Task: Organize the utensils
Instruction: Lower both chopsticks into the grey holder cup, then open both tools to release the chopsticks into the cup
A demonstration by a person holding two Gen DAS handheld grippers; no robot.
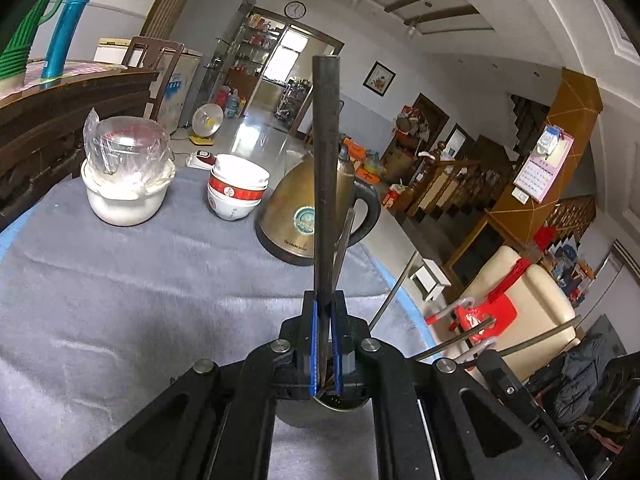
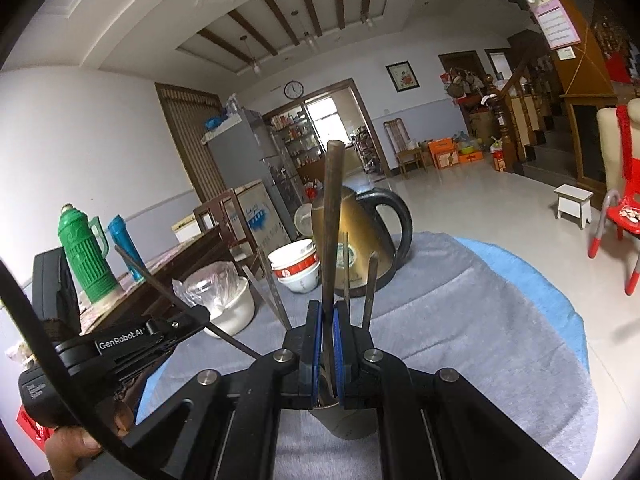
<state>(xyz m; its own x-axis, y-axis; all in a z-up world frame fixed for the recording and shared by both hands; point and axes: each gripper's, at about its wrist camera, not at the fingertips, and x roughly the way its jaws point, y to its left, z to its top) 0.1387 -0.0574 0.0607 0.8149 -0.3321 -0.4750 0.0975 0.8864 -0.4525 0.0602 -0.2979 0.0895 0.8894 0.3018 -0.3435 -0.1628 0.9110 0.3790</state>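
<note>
In the left wrist view my left gripper (image 1: pixel 325 304) is shut on a dark chopstick (image 1: pixel 325 152) that stands upright, its lower end in a metal cup (image 1: pixel 320 410) under the jaws. Several more chopsticks (image 1: pixel 394 292) lean out of the cup to the right. In the right wrist view my right gripper (image 2: pixel 328 312) is shut on another dark chopstick (image 2: pixel 331 220), which also rises from the metal cup (image 2: pixel 344 424). Other chopsticks (image 2: pixel 370 292) fan out beside it. The left gripper (image 2: pixel 192 316) shows at the left, clamped on a slanted chopstick (image 2: pixel 160 286).
On the grey cloth over the round table (image 1: pixel 120 280) stand a brass kettle (image 1: pixel 296 216), stacked red-and-white bowls (image 1: pixel 236 188) and a white pot with a bagged lid (image 1: pixel 126 176). A wooden sideboard (image 1: pixel 60 120) bears green and blue flasks. A red chair (image 2: pixel 620 220) stands on the floor.
</note>
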